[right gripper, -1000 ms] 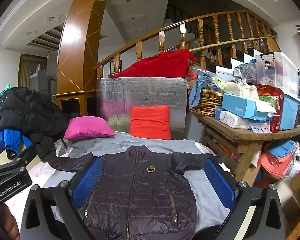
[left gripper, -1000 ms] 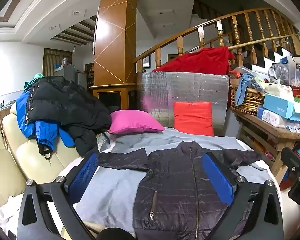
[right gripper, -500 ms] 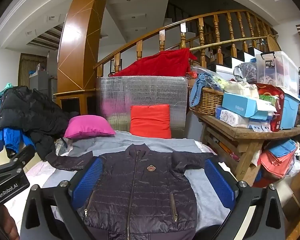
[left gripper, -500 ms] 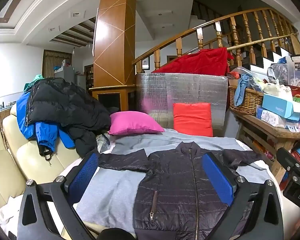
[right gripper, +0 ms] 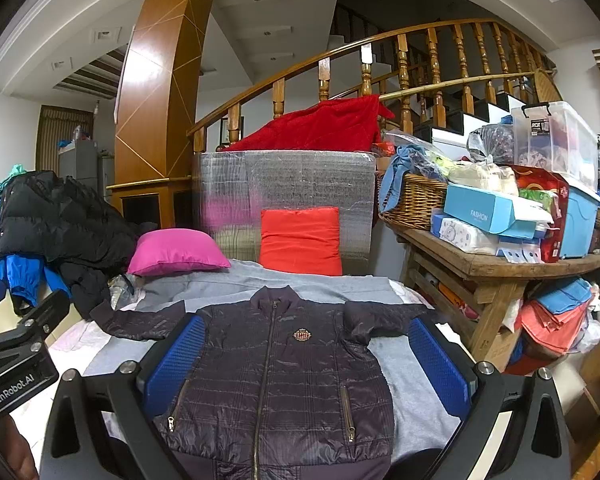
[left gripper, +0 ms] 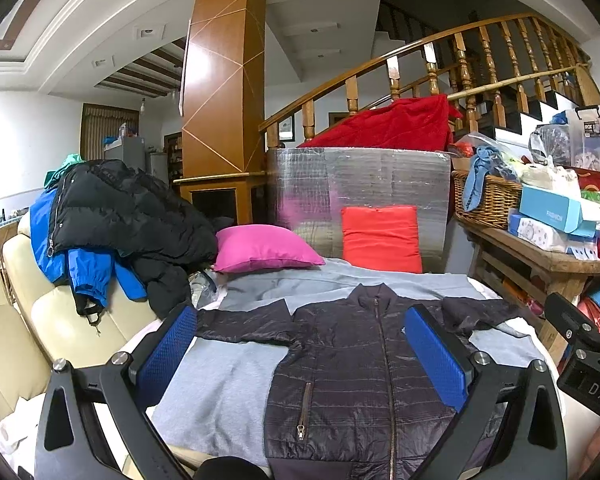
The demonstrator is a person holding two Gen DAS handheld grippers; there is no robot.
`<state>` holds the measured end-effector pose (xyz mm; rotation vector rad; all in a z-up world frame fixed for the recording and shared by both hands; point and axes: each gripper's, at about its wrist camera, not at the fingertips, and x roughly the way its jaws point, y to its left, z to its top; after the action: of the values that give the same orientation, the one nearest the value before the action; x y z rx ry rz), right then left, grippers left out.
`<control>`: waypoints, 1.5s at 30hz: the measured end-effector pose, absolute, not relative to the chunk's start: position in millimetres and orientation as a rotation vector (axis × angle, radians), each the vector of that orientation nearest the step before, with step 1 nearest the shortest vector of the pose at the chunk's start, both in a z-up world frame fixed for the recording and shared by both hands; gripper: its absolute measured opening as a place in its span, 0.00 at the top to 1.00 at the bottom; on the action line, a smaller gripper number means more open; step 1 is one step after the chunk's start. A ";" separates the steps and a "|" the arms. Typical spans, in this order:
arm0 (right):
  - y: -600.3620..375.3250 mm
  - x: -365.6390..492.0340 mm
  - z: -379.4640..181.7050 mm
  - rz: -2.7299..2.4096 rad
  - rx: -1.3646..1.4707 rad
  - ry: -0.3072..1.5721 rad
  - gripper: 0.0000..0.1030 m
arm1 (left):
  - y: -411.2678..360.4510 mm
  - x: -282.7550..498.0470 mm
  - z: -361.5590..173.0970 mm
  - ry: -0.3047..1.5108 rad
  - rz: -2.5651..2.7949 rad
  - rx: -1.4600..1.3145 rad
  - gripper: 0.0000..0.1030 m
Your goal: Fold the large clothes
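Note:
A dark quilted jacket [left gripper: 360,368] lies flat, front up and zipped, on a grey sheet [left gripper: 220,392], sleeves spread to both sides. It also shows in the right wrist view [right gripper: 276,376] with a small crest on the chest. My left gripper [left gripper: 300,360] is open and empty, held above the jacket's near left side. My right gripper [right gripper: 304,360] is open and empty, held above the jacket's lower body. Blue pads [right gripper: 172,364] line the fingers. Neither gripper touches the cloth.
A pink pillow [left gripper: 264,248] and a red cushion [left gripper: 380,236] sit behind the jacket. Black and blue coats [left gripper: 112,220] are piled on a cream sofa [left gripper: 28,344] at left. A cluttered wooden table [right gripper: 496,264] with a wicker basket [right gripper: 412,204] stands at right.
Both grippers have shifted very slightly; the jacket lies unmoved and both grippers stay open.

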<state>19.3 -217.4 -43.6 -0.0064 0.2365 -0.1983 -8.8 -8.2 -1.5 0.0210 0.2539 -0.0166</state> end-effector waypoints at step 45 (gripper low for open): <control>-212.7 23.2 -44.1 -0.193 -0.016 0.251 0.00 | -10.4 -7.7 -3.0 0.256 -0.027 0.024 0.00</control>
<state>23.2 -212.7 -44.1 -0.0159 0.2510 -0.1932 -7.7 -10.4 -3.0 0.0235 0.2560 -0.0272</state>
